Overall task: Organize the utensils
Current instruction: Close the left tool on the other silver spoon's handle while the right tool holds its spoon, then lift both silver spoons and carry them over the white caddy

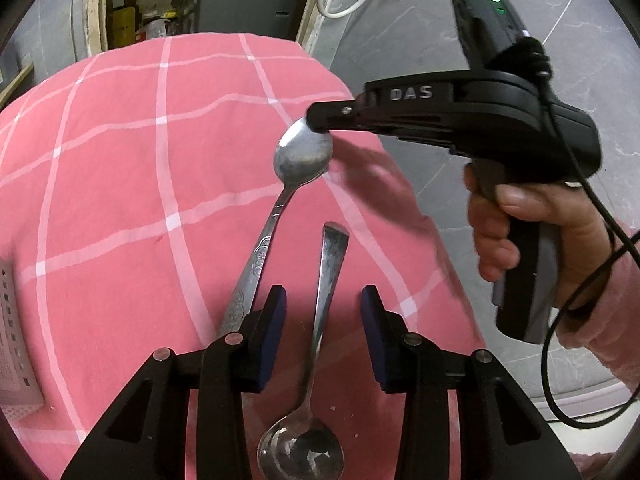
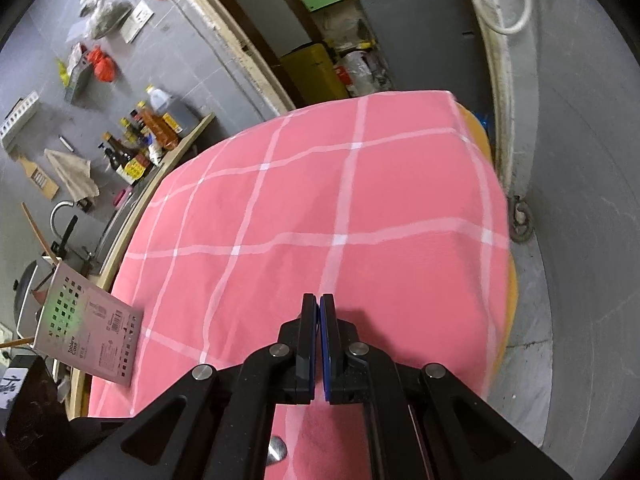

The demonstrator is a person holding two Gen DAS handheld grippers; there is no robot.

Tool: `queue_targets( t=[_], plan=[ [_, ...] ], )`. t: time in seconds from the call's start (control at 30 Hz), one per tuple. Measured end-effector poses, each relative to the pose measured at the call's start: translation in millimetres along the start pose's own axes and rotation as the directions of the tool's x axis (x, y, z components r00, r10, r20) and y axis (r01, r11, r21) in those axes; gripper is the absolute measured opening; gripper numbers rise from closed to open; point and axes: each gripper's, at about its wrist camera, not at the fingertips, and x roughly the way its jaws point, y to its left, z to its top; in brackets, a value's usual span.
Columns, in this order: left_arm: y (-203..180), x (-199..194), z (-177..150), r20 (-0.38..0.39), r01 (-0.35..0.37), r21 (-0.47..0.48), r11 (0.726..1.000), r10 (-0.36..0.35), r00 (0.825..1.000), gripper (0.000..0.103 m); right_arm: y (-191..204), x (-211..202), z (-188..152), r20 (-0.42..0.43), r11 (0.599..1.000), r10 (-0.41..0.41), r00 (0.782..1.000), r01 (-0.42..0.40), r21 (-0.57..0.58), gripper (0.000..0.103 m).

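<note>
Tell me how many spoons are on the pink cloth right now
2. One spoon lies with its handle between the left gripper pads. The other spoon lies beside it, its bowl under the right gripper tip. Others may be out of view.

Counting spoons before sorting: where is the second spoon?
In the left wrist view, the second spoon lies on the pink cloth between the left gripper fingers, beside the lifted spoon.

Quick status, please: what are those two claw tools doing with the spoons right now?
Left fingers open, astride one spoon, not pinching its handle. Right fingers shut, tip at second spoon, grip unclear. Nothing in the way.
</note>
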Motion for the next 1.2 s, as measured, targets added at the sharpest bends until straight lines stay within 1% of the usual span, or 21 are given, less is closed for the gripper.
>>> queue_targets(
  t=[0.17, 0.23, 0.37, 0.43, 0.5, 0.53, 0.7, 0.9, 1.03, 1.1, 1.13, 1.2],
  plan=[
    [0, 9, 4, -0.006, -0.018, 0.0, 1.0, 0.018, 1.0, 0.033, -8, -7, -9, -0.002, 0.997, 0.009, 1.0, -0.009, 0.071, 0.006],
    [-2, 12, 6, -0.008, -0.043, 0.012, 0.999, 0.043, 0.999, 0.028, -11, -8, -12, -0.007, 0.995, 0.012, 1.0, -0.011, 0.096, 0.006],
    [-8, 19, 8, -0.018, -0.103, 0.062, 0.993, 0.104, 0.994, 0.021, -14, -9, -21, -0.024, 0.992, 0.018, 1.0, -0.014, 0.127, 0.01],
    [-9, 22, 7, -0.021, -0.13, 0.073, 0.989, 0.132, 0.991, 0.012, -14, -9, -24, -0.032, 0.99, 0.02, 0.999, -0.015, 0.138, 0.01],
    [-7, 24, 9, -0.029, -0.144, 0.067, 0.987, 0.146, 0.989, 0.006, -14, -8, -27, -0.033, 0.989, 0.022, 0.999, -0.017, 0.15, 0.01],
    [-5, 25, 10, -0.033, -0.15, 0.063, 0.987, 0.152, 0.988, 0.004, -15, -8, -27, -0.036, 0.987, 0.023, 0.999, -0.017, 0.159, 0.01],
    [2, 27, 14, -0.039, -0.134, 0.037, 0.99, 0.136, 0.99, 0.004, -15, -4, -27, -0.041, 0.983, 0.025, 0.999, -0.017, 0.18, 0.01],
    [17, 12, 10, -0.031, -0.092, -0.037, 0.995, 0.091, 0.995, 0.004, -15, -3, -29, -0.038, 0.979, 0.022, 0.999, -0.014, 0.204, 0.01],
    [20, 7, 7, -0.013, -0.085, -0.052, 0.995, 0.085, 0.996, 0.004, -14, -3, -29, -0.036, 0.979, 0.02, 0.999, -0.013, 0.203, 0.01],
    [23, 3, 7, 0.0, -0.078, -0.059, 0.995, 0.078, 0.997, 0.004, -14, -3, -29, -0.034, 0.98, 0.027, 0.999, -0.02, 0.197, 0.007],
    [24, -2, 1, 0.003, -0.077, -0.061, 0.995, 0.077, 0.997, 0.004, -14, -4, -30, -0.029, 0.981, 0.027, 0.999, -0.021, 0.193, 0.006],
    [25, -5, 1, 0.011, -0.075, -0.066, 0.995, 0.076, 0.997, 0.004, -11, -7, -31, -0.016, 0.983, 0.027, 1.0, -0.024, 0.182, 0.005]
  ],
)
